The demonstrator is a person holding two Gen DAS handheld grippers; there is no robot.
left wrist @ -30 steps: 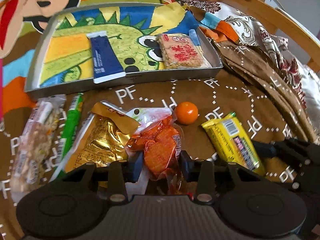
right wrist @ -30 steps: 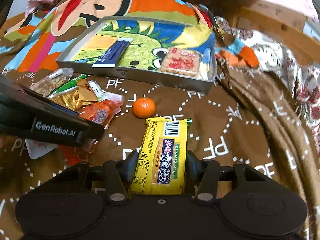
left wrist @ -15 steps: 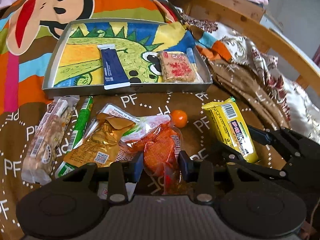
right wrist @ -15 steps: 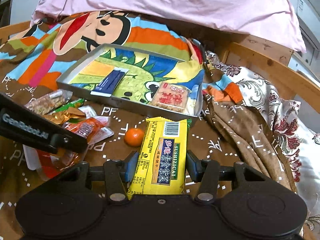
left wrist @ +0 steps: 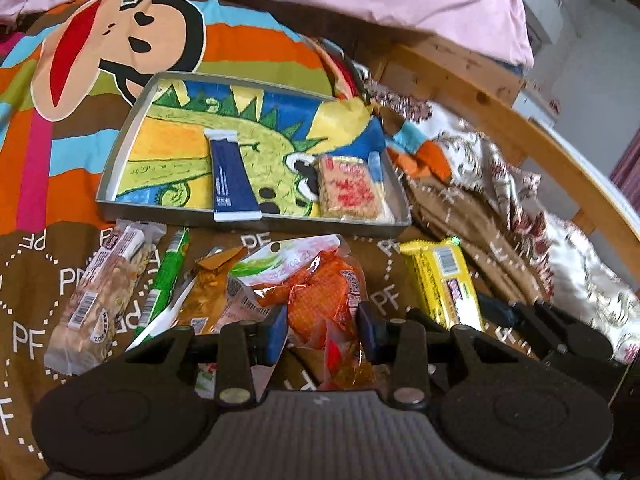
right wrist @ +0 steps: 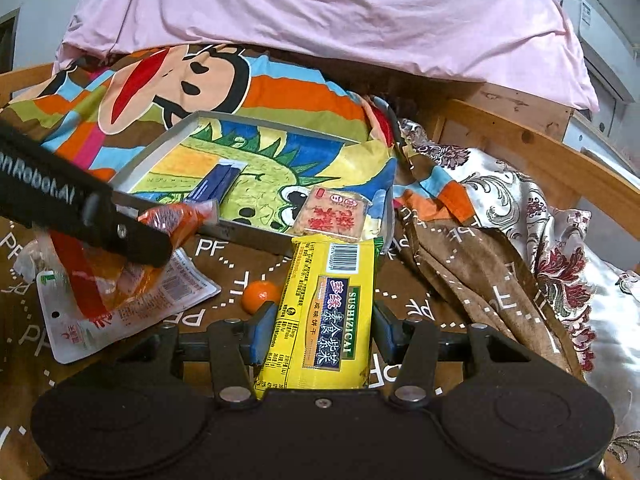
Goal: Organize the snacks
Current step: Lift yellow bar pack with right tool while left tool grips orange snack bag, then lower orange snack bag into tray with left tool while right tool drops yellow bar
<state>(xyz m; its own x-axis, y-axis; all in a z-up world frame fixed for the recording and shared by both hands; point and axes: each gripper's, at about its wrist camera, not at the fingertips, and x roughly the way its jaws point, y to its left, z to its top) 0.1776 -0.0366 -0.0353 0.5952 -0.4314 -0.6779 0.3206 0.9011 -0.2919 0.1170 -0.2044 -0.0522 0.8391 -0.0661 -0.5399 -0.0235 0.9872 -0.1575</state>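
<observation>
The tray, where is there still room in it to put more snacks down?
In the tray, the left part is bare, from its left wall to the blue packet. A narrower gap lies between that packet and the rice cracker. The blanket in front of the tray is crowded with snacks.

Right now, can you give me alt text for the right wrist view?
The right gripper holds a yellow snack pack above a brown blanket. Beyond lie a small orange and a metal tray holding two snacks.
</observation>
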